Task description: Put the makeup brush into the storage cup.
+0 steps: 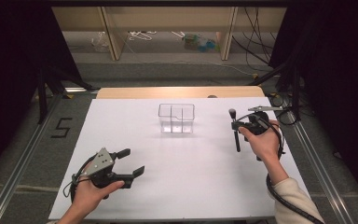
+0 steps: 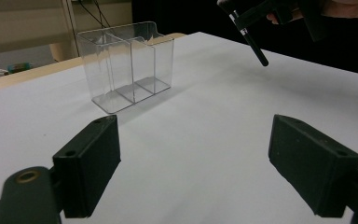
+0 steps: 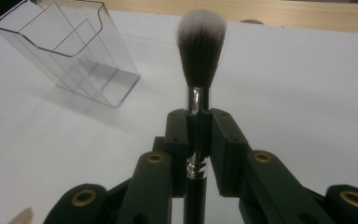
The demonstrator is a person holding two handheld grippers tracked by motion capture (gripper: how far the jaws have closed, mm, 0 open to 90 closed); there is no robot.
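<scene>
A black makeup brush [image 1: 235, 132] with a silver ferrule and dark, white-tipped bristles [image 3: 200, 44] is clamped in my right gripper [image 1: 237, 124], held above the white table at the right. In the right gripper view the jaws press on the brush handle [image 3: 196, 140] just below the ferrule. A clear plastic organiser [image 1: 176, 118] with compartments stands at the table's middle back, left of the brush [image 2: 249, 32]. My left gripper [image 1: 131, 162] rests near the front left, its jaws wide apart with nothing between them; the organiser [image 2: 128, 65] lies ahead of it.
The white table surface [image 1: 191, 163] ends in a wooden strip [image 1: 179, 92] at the back. Metal rails run along both sides. Shelving legs and loose cables lie on the floor beyond. A cable trails from the right gripper past the sleeve [image 1: 296, 200].
</scene>
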